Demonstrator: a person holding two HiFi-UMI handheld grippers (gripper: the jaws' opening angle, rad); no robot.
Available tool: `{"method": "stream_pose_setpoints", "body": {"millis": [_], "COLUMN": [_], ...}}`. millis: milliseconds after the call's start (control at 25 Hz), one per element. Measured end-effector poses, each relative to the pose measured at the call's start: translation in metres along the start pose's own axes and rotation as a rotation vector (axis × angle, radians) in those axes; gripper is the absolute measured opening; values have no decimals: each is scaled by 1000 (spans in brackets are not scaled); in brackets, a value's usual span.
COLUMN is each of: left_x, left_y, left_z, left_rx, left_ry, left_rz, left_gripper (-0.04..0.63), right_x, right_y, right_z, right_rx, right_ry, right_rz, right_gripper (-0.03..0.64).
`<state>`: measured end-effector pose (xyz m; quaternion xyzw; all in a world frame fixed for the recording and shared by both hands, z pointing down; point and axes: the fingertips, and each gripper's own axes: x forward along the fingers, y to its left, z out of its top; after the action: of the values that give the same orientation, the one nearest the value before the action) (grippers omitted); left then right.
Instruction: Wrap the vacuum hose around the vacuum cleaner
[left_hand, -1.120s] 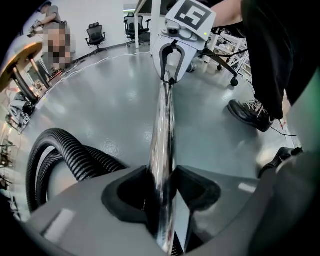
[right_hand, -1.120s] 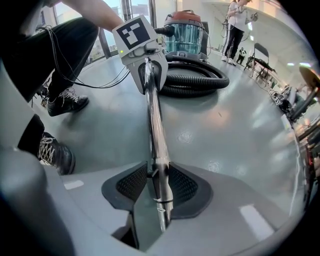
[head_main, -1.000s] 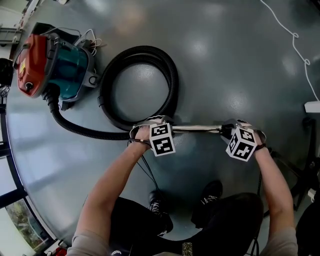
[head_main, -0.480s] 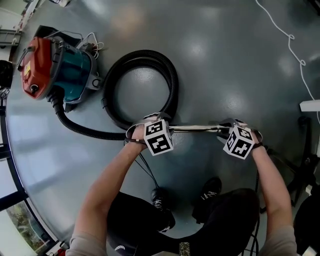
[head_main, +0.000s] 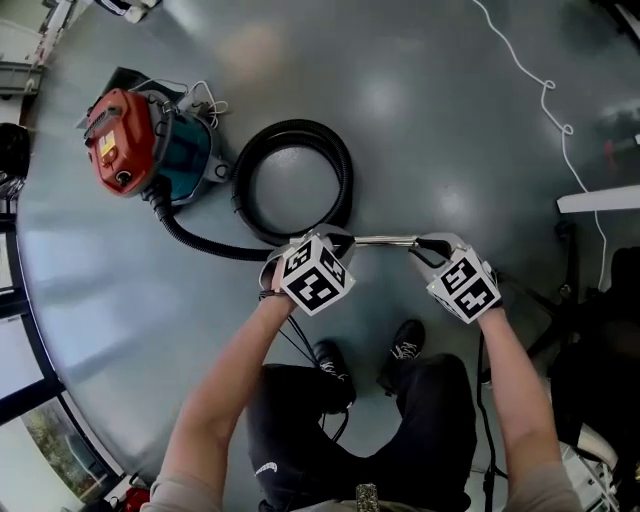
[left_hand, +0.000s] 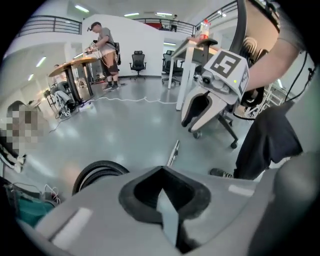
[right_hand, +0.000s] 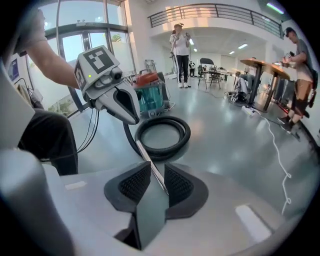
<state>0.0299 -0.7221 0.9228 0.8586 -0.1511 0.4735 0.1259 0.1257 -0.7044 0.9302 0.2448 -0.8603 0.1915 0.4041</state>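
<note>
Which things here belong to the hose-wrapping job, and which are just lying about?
Job:
- vacuum cleaner
- black hose
- metal tube, clamped in the left tongs and the right tongs

Lying about:
- white cable
- table
- office chair

**Wand raised, floor farther below**
The left gripper (head_main: 333, 241) and right gripper (head_main: 425, 246) have come up with the wand (head_main: 385, 240) and stand closer together on it. The vacuum (head_main: 140, 148) and hose (head_main: 345, 175) now look smaller and sit further right.
</note>
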Motion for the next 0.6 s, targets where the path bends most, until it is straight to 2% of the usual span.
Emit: {"method": "stream_pose_setpoints", "body": {"millis": [160, 320, 400, 600], "left_x": [-83, -165, -203, -286], "left_y": [-19, -41, -49, -77], "left_z": [57, 104, 119, 141], "left_rx": [-45, -76, -84, -161], "left_ry": [-109, -184, -213, -247], "left_rz": [16, 58, 75, 51], "left_gripper": [3, 3, 3, 3], "right_x": [-65, -136, -165, -233], "right_y": [29, 59, 72, 111], "right_z": [57, 114, 140, 197], "right_rx": [11, 26, 32, 47], "right_ry": [-67, -133, -173, -247], "right_rz": [-45, -107, -133, -146], "right_gripper": [110, 80, 25, 24]}}
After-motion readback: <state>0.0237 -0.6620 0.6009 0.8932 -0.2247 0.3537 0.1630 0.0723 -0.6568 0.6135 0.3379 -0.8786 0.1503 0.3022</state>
